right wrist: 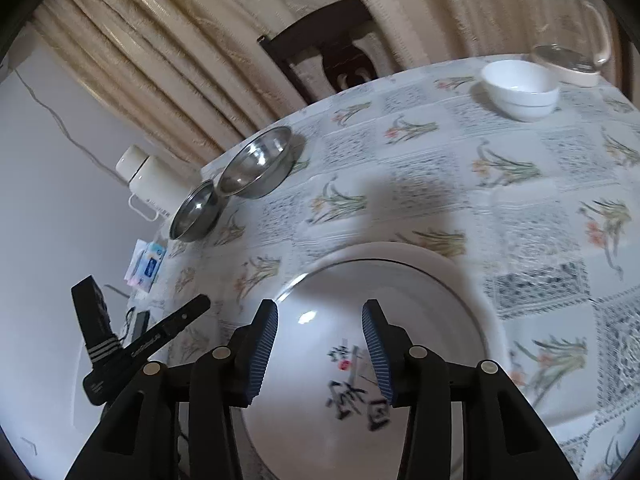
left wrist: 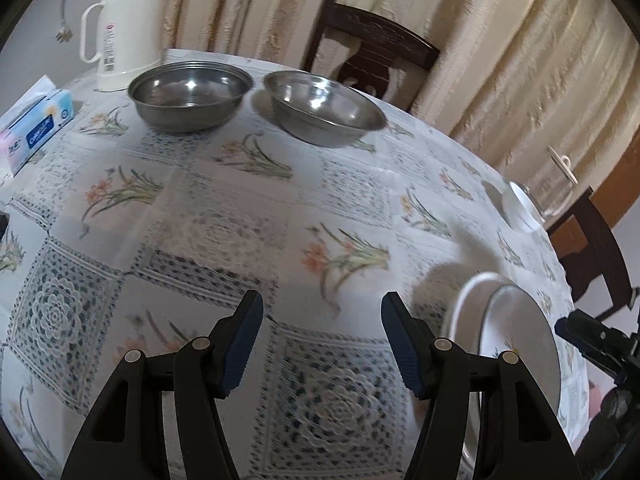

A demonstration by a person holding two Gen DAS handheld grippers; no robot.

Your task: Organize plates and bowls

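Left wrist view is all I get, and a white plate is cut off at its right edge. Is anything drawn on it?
Observer: Yes. The right wrist view shows black brush writing and a small red seal inside the plate.
Operator: Is the other tool holding that plate?
Observer: No. The right tool is open and grips nothing, with the plate just ahead of it.
Operator: And the white bowl far off to my right?
Observer: From the other side it looks like two white bowls, one nested in the other.
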